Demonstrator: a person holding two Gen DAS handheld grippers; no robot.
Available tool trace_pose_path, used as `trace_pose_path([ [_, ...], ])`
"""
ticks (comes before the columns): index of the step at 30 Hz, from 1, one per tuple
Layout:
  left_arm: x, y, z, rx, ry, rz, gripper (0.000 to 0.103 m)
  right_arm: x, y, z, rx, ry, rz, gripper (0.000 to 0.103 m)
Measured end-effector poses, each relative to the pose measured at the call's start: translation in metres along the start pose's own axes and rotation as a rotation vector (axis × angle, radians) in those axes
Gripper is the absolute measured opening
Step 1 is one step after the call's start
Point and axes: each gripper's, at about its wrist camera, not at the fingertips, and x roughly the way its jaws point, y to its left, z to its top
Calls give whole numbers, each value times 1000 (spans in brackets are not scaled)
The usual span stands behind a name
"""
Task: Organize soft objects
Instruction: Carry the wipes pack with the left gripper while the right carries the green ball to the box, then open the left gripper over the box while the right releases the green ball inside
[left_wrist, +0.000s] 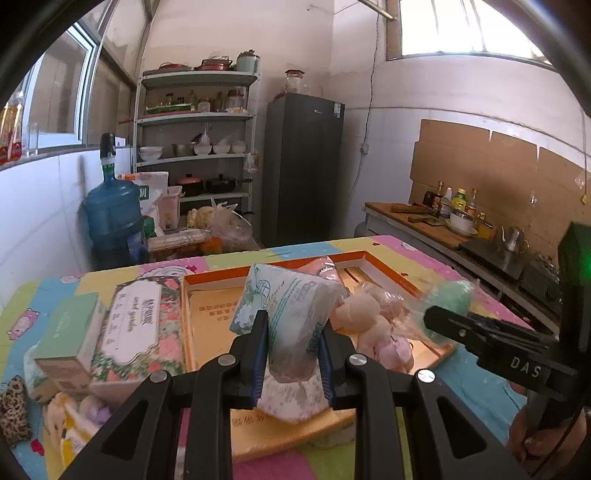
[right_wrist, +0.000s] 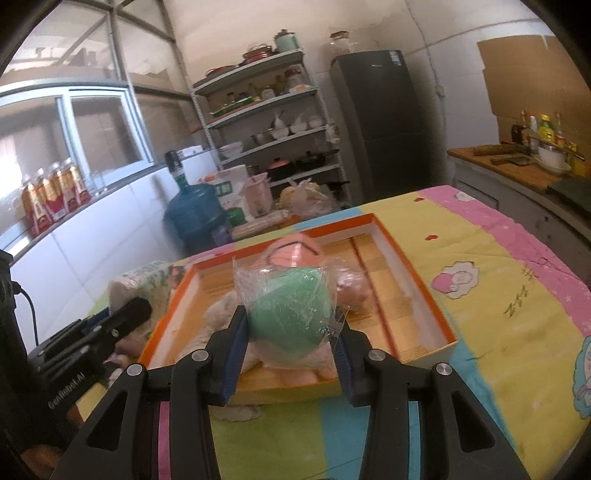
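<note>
step: carrying items to orange box (right_wrist: 406, 280) | left gripper (left_wrist: 291, 354) clamped on tissue pack (left_wrist: 295, 314), right gripper (right_wrist: 291, 343) clamped on wrapped green sponge (right_wrist: 291, 314) (both over box) | next: lower, release inside

Pale blue printed tissue pack (left_wrist: 291, 314) is hanging tilted above the orange box (left_wrist: 214, 280), near its left half. Green sponge in clear wrap (right_wrist: 291, 317) is hovering over the box's middle; pink puffs (left_wrist: 373, 325) are lying inside.

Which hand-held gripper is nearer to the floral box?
Left. The left hand-held gripper is right beside the floral box; the right hand-held gripper is farther, across the tray.
</note>
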Motion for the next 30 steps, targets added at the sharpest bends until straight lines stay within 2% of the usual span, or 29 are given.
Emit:
trace_pose_path([
  [7, 24, 1, 13, -22, 19, -3, 25, 11, -26, 10, 25, 12, -45, 44],
  [15, 54, 9, 24, -68, 62, -14, 25, 27, -36, 15, 7, 42, -88, 44],
  [30, 93, 22, 18, -128, 161, -17, 25, 60, -37, 18, -8, 89, -70, 44],
])
